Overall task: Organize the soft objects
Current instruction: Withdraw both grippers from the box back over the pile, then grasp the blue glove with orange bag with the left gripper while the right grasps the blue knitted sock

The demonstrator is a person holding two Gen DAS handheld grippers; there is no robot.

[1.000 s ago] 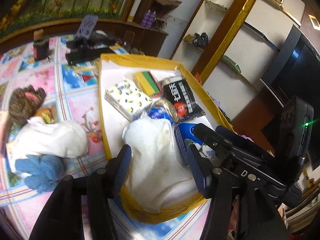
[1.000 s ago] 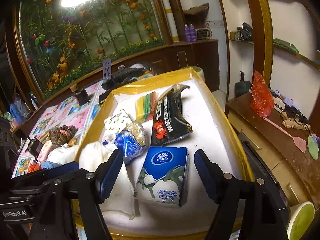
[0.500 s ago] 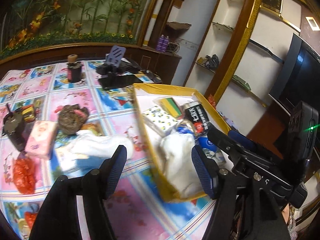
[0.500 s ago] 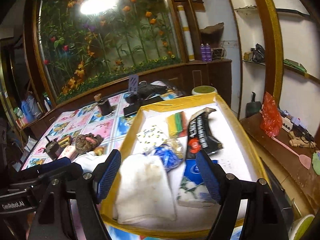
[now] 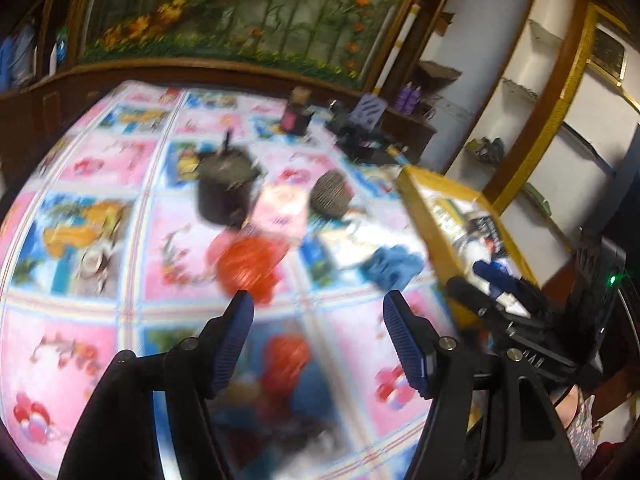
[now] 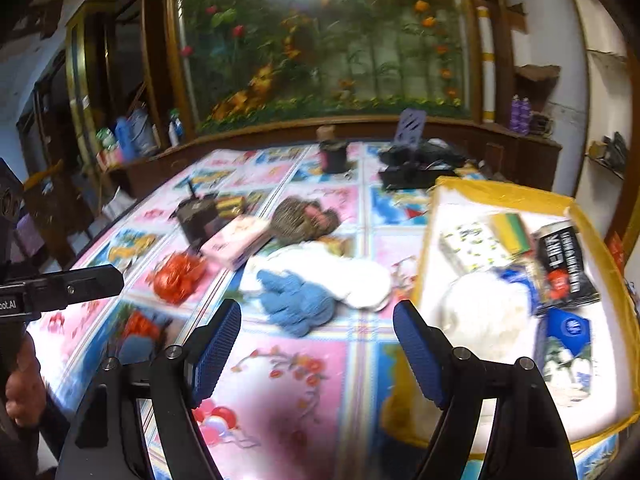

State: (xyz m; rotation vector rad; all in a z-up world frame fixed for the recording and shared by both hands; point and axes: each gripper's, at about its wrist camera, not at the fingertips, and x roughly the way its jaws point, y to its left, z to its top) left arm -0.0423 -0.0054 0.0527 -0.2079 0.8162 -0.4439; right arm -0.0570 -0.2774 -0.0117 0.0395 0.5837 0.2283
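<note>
Patterned table (image 6: pixel 304 368) with tray (image 6: pixel 500 196), soft items

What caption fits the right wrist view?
Open right gripper above the patterned tablecloth, facing a blue knit item; yellow-rimmed tray of packets at right.

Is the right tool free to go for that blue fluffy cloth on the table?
Probably yes. The right tool is open and empty, and the blue fluffy cloth lies just ahead with bare tablecloth between; only the white cloth touches its far side.
</note>
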